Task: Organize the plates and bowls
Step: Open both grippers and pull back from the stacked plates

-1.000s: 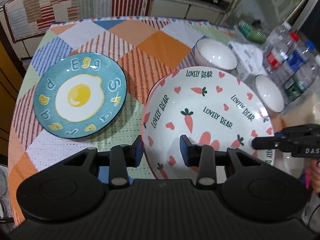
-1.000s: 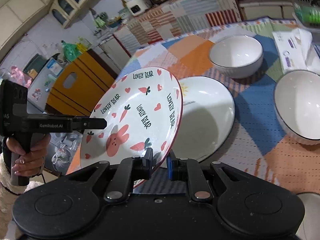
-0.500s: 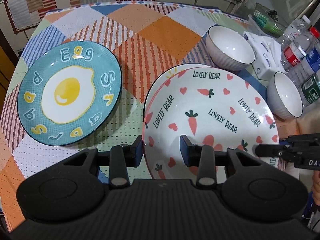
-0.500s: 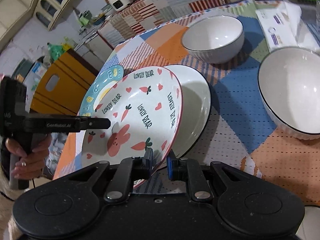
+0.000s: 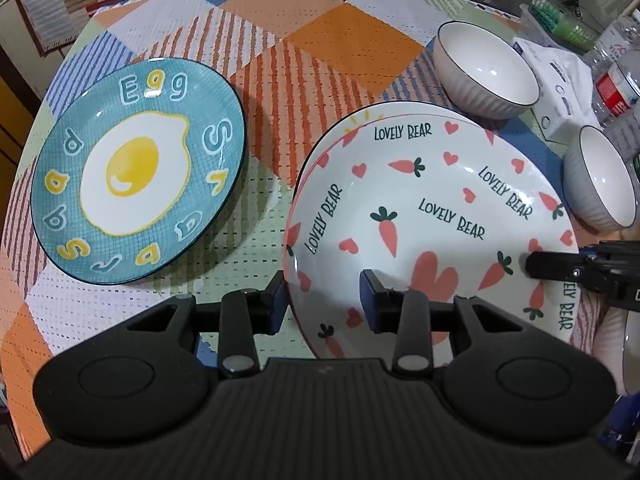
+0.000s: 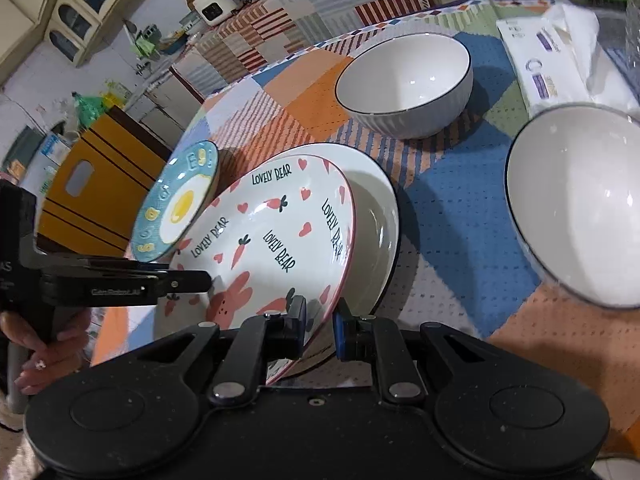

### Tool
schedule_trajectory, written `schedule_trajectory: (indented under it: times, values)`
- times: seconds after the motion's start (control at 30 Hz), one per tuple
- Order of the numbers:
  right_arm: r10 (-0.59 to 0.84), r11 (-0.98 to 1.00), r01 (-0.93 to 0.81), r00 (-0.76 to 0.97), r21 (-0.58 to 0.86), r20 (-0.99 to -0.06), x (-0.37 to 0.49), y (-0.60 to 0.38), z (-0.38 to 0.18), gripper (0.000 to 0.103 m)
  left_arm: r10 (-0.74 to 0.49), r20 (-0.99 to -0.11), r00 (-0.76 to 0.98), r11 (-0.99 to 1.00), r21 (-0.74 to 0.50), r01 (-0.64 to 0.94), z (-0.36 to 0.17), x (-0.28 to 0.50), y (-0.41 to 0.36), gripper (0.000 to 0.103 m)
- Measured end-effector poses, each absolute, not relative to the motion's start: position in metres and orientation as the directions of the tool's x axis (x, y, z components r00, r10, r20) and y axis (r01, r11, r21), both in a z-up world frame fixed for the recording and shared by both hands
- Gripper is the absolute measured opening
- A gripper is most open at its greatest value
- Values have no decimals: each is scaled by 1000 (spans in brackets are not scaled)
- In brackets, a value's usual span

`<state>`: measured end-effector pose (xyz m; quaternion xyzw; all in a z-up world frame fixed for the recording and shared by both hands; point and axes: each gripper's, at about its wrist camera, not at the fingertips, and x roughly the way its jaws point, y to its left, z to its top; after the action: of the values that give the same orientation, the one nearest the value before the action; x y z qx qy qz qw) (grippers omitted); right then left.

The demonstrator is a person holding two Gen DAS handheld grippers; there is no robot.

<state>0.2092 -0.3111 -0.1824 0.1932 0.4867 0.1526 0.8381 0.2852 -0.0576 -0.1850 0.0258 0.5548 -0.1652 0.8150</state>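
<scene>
Down at the bottom of the right wrist view, the right gripper [image 6: 320,326] pinches the near rim of the white round plate with pink hearts, carrots and "LOVELY BEAR" words [image 6: 276,248]. Its two fingers squeeze the rim from both sides. This plate is tilted, with its far edge resting in a plain white round plate with a dark rim [image 6: 376,240] that lies flat on the cloth.

At the bottom of the left wrist view, the left gripper [image 5: 322,300] has its fingers spread apart and holds nothing. One finger is over the bear plate [image 5: 432,216] and the other is over the cloth beside it.

Everything sits on a table with a checked cloth of orange, blue, green and striped squares [image 5: 320,32]. At the left of that view lies a flat teal round plate with a fried egg picture and letters [image 5: 136,184], apart from the bear plate.

Farther back, in the upper right, stands a white ribbed bowl with a dark rim [image 5: 486,70]. A second white bowl like it [image 5: 600,184] is at the right edge. Behind them are a white tissue pack [image 5: 560,80] and clear plastic bottles [image 5: 616,84].

Far off, in the upper left of the right wrist view, are a yellow wooden cabinet [image 6: 100,184], cream cupboards with arched glass doors [image 6: 68,12], and a counter under a striped cloth [image 6: 280,20].
</scene>
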Motion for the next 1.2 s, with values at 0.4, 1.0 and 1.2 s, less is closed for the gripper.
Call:
schedule_trajectory:
  times: [0.4,1.0,1.2]
  values:
    - [196,980,-109,463,164,-865,212,-268,-163,35,-239,-911,337,963,-176,206,-189,284,-58,36]
    - [58,998,-35,530,47,-846,201,-259,-168,39,-274,-890,363,944,-178,277,-167,261,-51,35]
    - [141,990,-88,593,110,-793,180,-255,-142,39,-293,-862,414,938,-176,299,-148,238,-31,38]
